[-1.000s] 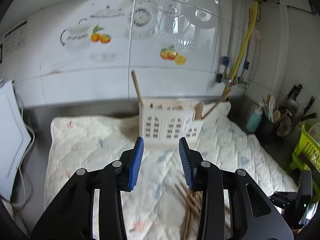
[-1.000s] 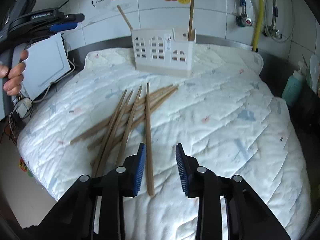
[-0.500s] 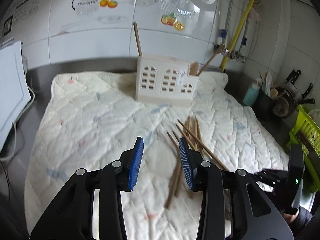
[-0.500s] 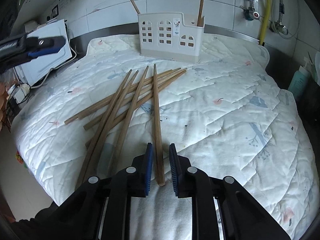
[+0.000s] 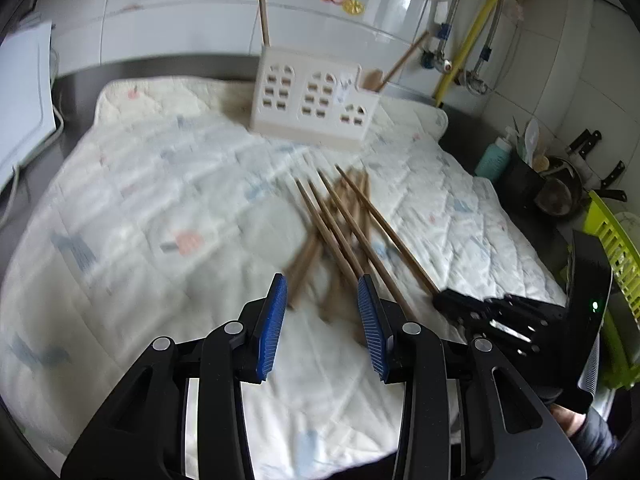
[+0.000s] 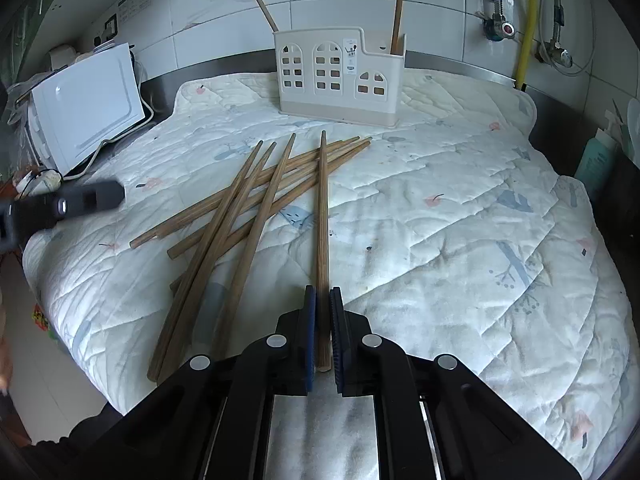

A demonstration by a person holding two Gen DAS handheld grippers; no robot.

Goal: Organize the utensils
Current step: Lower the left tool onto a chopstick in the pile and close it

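Several brown wooden chopsticks [image 6: 248, 204] lie crossed on a white quilted mat [image 6: 460, 240]. Behind them stands a white slotted utensil holder [image 6: 340, 76] with two sticks upright in it. My right gripper [image 6: 323, 300] is shut on the near end of one chopstick [image 6: 322, 216], which still lies along the mat pointing at the holder. My left gripper [image 5: 322, 284] is open and empty, hovering just short of the near ends of the chopstick pile [image 5: 344, 224]. The holder [image 5: 312, 108] shows beyond it, blurred by motion.
A white appliance [image 6: 84, 108] with a cable sits left of the mat. A teal bottle [image 5: 494, 156], dark pans and knives [image 5: 560, 192] and a green rack [image 5: 612, 256] stand on the right. Yellow and metal pipes [image 6: 526, 20] run down the tiled wall.
My right gripper has closed from open onto the chopstick's near end. My left gripper has pulled back from the holder and dropped toward the chopstick pile, staying open.
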